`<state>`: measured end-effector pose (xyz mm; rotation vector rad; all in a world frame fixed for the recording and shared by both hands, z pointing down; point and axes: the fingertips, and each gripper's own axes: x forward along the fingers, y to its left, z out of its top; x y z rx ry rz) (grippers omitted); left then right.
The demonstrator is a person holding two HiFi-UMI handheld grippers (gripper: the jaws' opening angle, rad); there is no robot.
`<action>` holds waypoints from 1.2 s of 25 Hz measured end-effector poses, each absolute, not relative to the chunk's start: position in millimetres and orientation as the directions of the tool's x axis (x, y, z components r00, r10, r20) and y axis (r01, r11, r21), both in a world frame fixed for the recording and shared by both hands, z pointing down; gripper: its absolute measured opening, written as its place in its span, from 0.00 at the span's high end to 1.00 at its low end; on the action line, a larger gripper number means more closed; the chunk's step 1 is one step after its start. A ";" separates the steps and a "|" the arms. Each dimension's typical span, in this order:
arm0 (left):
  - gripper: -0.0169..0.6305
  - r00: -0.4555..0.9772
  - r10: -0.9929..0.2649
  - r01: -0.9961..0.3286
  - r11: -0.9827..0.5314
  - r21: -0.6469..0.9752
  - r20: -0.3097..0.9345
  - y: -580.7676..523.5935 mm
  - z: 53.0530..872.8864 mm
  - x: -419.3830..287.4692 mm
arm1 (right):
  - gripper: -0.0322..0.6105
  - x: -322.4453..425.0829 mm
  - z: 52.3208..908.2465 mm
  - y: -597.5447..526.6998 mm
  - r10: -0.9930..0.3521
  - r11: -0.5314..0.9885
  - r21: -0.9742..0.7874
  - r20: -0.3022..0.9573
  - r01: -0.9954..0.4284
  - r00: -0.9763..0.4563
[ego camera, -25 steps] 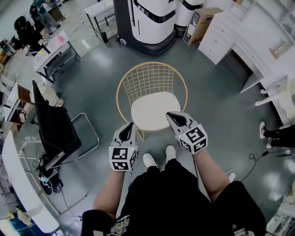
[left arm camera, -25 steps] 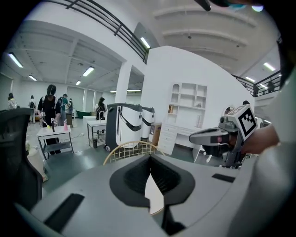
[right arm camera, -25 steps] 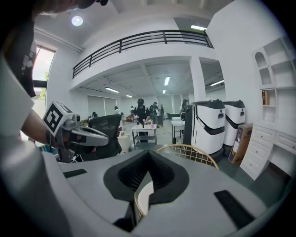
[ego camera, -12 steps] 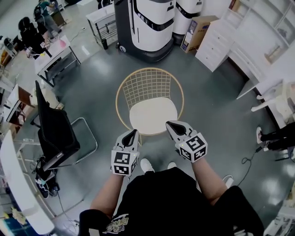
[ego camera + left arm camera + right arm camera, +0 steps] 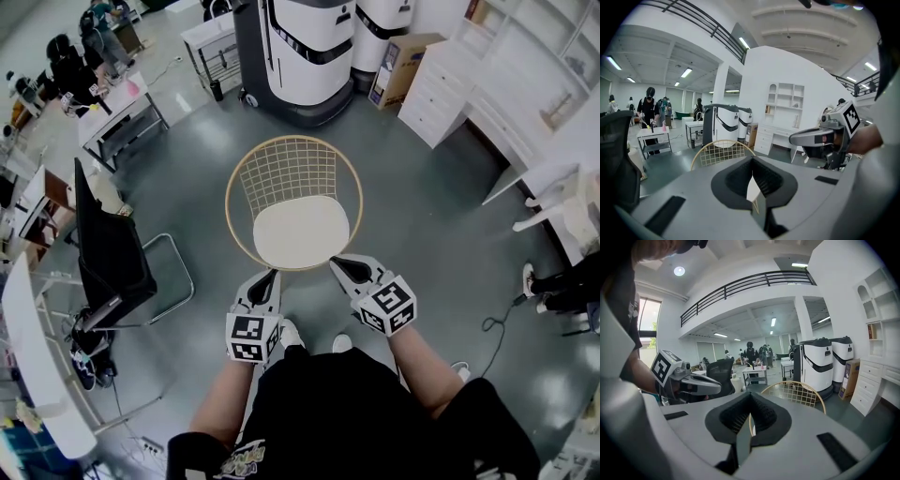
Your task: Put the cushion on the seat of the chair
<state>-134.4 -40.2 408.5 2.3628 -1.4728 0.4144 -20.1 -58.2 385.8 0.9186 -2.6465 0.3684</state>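
Already cushion (image 5: 300, 234) sits on chair (image 5: 281, 169); looks soft, light, pinch its edge. Both left claw (image 5: 269, 277) and right claw (image 5: 337, 263) closed, empty.

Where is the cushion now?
Head view, centre: the cushion lies on the seat of the wire chair, just beyond the left gripper and right gripper.

No words or numbers can be read. The cubes on the left gripper (image 5: 265, 278) and right gripper (image 5: 339, 264) bear only black-and-white square patterns. The label on the cardboard box (image 5: 394, 70) beside the white drawers (image 5: 445, 84) is too small to read.
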 end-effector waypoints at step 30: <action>0.95 0.354 -0.832 -0.935 -0.310 0.172 0.427 32.3 423.1 -36.6 | 0.93 62.9 404.6 6.0 -0.449 0.823 -0.189 0.360 -0.536 -0.818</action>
